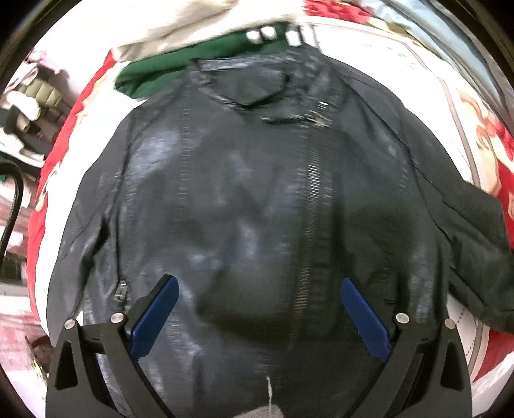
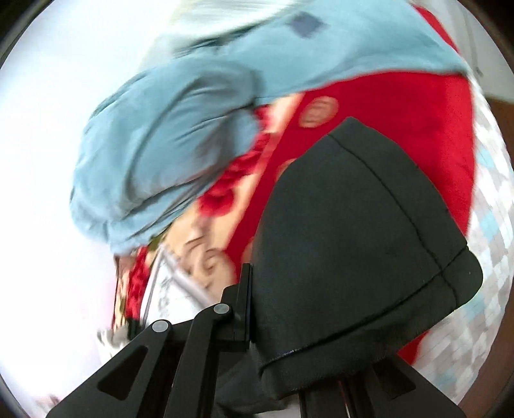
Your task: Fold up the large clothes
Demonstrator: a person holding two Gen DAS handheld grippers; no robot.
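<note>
A large black zip-up jacket (image 1: 244, 199) lies spread front-up on a red and white patterned bedspread (image 1: 482, 135). Its collar is at the far end and its zipper (image 1: 310, 205) runs down the middle. My left gripper (image 1: 258, 289) is open above the jacket's lower part, blue pads (image 1: 157, 315) wide apart, holding nothing. My right gripper (image 2: 253, 305) is shut on the jacket's black sleeve (image 2: 347, 231), whose cuff end hangs draped over the right finger and hides it. Only the left finger (image 2: 241, 308) shows there.
A green garment (image 1: 154, 74) and a beige one (image 1: 180, 29) lie beyond the collar. A light blue garment (image 2: 180, 128) lies on the bedspread (image 2: 417, 106) beyond the sleeve. Clutter and a black cable (image 1: 13, 199) sit off the bed's left side.
</note>
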